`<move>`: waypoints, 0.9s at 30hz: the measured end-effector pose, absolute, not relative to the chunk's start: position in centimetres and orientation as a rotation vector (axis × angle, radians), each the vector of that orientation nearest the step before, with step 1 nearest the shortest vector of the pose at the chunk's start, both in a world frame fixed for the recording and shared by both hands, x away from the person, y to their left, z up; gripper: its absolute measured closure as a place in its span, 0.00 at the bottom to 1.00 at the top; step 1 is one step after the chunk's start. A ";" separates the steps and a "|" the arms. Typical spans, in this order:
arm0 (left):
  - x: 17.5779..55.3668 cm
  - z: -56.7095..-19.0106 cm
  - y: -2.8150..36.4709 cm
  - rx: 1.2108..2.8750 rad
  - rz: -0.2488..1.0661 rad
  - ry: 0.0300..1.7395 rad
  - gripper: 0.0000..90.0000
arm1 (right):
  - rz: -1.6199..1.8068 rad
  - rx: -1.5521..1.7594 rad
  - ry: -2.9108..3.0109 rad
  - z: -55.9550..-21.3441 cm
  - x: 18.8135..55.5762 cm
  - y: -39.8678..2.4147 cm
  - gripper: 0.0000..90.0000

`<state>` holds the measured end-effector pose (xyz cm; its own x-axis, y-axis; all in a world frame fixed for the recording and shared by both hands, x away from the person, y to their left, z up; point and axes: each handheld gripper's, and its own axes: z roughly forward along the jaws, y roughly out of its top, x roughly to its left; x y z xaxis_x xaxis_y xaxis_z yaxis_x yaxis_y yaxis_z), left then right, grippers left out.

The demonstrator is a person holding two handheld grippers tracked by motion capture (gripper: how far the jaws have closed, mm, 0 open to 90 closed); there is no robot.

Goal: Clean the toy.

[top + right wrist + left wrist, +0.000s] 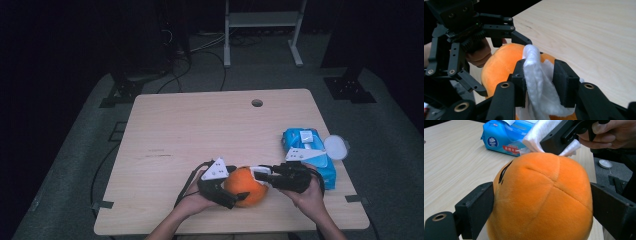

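On the table [190,130]: one orange plush ball [245,186], one wipe [537,82], two claws.

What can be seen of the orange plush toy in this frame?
The orange plush toy is round and soft, with stitched seams and a black embroidered mark on one side. It sits near the table's front edge, between the left gripper's jaws, which flank its sides. A white wipe, between the right gripper's jaws, lies against its top.
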<state>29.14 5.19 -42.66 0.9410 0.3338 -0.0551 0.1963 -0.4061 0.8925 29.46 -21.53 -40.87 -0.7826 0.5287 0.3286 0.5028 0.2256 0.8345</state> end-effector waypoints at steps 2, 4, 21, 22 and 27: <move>29.2 -42.6 5.2 2.000 0.157 0.388 0.11 | 1.654 1.020 2.447 -40.7 29.3 -21.5 0.85; 29.2 -42.7 5.1 1.998 0.155 0.396 0.11 | 1.631 0.995 2.450 -40.3 29.1 -21.3 0.90; 29.0 -43.0 4.9 1.989 0.166 0.332 0.12 | 1.596 1.003 2.324 -40.1 28.9 -21.6 0.92; 29.0 -42.9 4.9 1.994 0.179 0.334 0.16 | 1.596 1.025 2.330 -40.4 29.1 -21.9 0.92; 29.0 -42.8 5.0 1.981 0.194 0.392 0.25 | 1.635 1.001 2.325 -39.7 28.4 -21.4 0.93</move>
<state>29.04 5.00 -42.82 0.9330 0.3577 -0.0386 0.1862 -0.3883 0.9026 28.41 -21.35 -39.73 -0.7721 0.5796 0.2605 0.4412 0.1940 0.8762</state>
